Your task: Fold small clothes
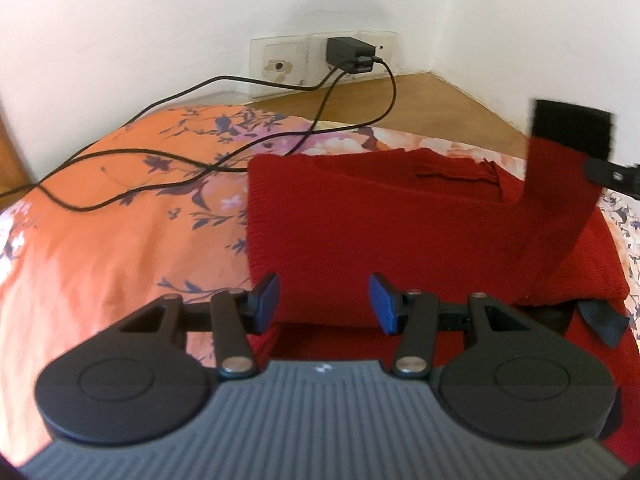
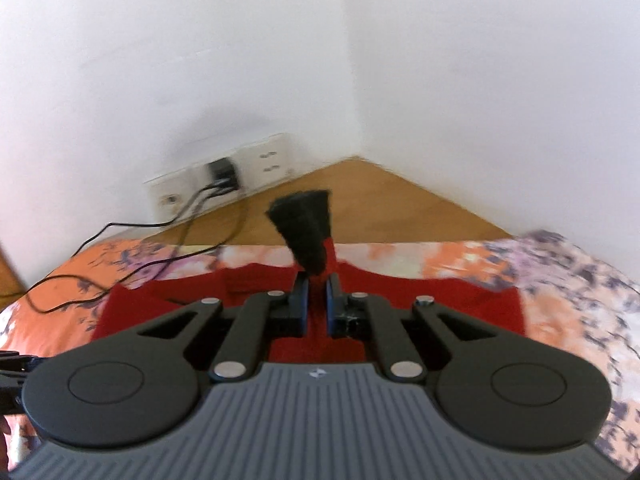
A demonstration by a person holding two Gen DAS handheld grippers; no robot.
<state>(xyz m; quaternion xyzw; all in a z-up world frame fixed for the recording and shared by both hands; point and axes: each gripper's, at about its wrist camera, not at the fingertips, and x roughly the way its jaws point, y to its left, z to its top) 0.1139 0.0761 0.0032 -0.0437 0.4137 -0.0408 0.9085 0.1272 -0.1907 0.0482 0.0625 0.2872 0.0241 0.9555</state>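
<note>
Only the left wrist view shows the left gripper [image 1: 325, 300], its two blue-padded jaws spread wide with nothing between them, poised over the near edge of the red garment [image 1: 380, 232]. That garment, a ribbed knit, lies partly folded on the floral bedsheet [image 1: 120, 248], orange with purple sprigs. From the same view a red strip with a fuzzy black end [image 1: 572, 130] rises at the right. The right wrist view explains it: the right gripper [image 2: 316, 306] has its jaws nearly closed, pinching that strip, whose black end [image 2: 306, 226] stands up above the pads. Both views share one black charger [image 1: 348, 54] plugged into a wall socket plate [image 1: 280, 62], with two thin black cables [image 1: 180, 176] trailing over the sheet, and a wooden ledge [image 1: 400, 96] meeting two white walls.
</note>
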